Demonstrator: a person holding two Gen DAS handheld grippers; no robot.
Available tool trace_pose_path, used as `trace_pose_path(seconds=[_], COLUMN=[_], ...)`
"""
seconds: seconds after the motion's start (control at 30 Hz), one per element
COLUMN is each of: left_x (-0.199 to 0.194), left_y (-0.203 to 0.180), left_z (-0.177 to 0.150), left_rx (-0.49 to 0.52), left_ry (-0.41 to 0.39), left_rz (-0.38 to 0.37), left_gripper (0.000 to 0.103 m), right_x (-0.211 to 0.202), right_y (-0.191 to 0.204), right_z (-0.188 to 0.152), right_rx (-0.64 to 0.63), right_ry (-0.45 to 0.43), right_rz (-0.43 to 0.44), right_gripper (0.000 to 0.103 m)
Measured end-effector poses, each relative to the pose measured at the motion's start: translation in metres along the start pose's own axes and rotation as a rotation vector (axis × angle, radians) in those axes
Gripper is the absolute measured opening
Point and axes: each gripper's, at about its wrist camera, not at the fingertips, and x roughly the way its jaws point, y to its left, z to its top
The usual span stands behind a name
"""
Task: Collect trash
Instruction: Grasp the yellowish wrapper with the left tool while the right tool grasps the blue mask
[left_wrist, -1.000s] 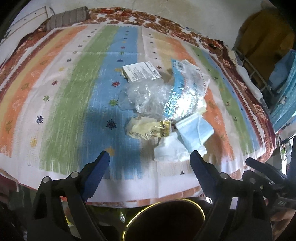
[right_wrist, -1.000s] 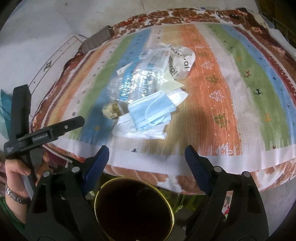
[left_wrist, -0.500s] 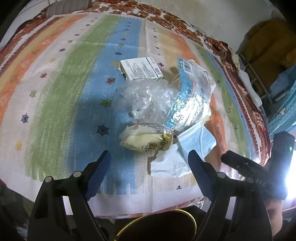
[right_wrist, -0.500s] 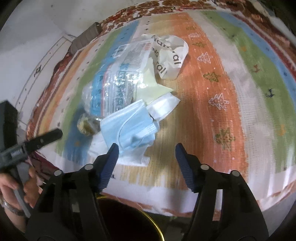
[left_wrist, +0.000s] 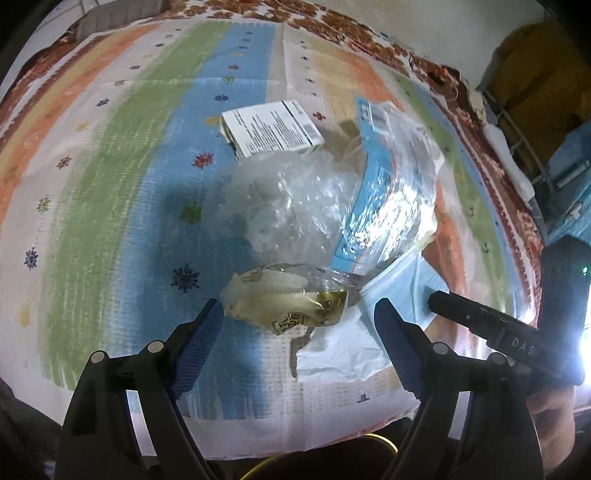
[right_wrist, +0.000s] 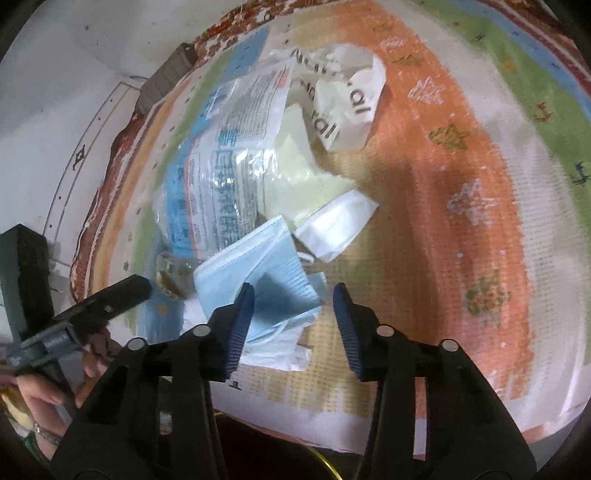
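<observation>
A heap of trash lies on the striped cloth (left_wrist: 110, 192). It holds a blue face mask (right_wrist: 258, 266), white tissue (right_wrist: 280, 350), a yellowish wrapper (left_wrist: 288, 310), clear crumpled plastic (left_wrist: 288, 206), a blue-and-clear bag (left_wrist: 391, 206) and a white printed box (left_wrist: 273, 129). My left gripper (left_wrist: 299, 325) is open, its jaws either side of the yellowish wrapper. My right gripper (right_wrist: 293, 314) is open but narrower, just above the mask's near edge. A white printed paper bag (right_wrist: 343, 110) lies at the far side.
A dark bin with a yellow rim (left_wrist: 369, 443) stands below the table's near edge. The other handheld gripper shows in each view, in the left wrist view (left_wrist: 517, 339) and in the right wrist view (right_wrist: 74, 325). Furniture and shelving (left_wrist: 535, 110) stand at the right.
Both grippers have moved forward and down over the trash heap. The right gripper's jaws have narrowed and now sit at the blue mask. The left gripper now brackets the yellowish wrapper.
</observation>
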Motion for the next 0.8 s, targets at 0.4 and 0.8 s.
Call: trace_pose_path(seconds=[0.4, 0.8], left_x=[0.015, 0.001], left_y=[0.002, 0.011], left_z=[0.002, 0.000], left_rx=[0.009, 0.000], left_ry=[0.045, 0.064], left_rz=[0.070, 0.059], left_gripper=[0.040, 0.012], right_x=[-0.004, -0.021], right_y=[0.030, 0.049], right_z=[-0.001, -0.005], right_rx=[-0.063, -0.134], right_ry=[-0.004, -0.027], right_rz=[0.023, 0.008], right_gripper=[0.003, 0.001])
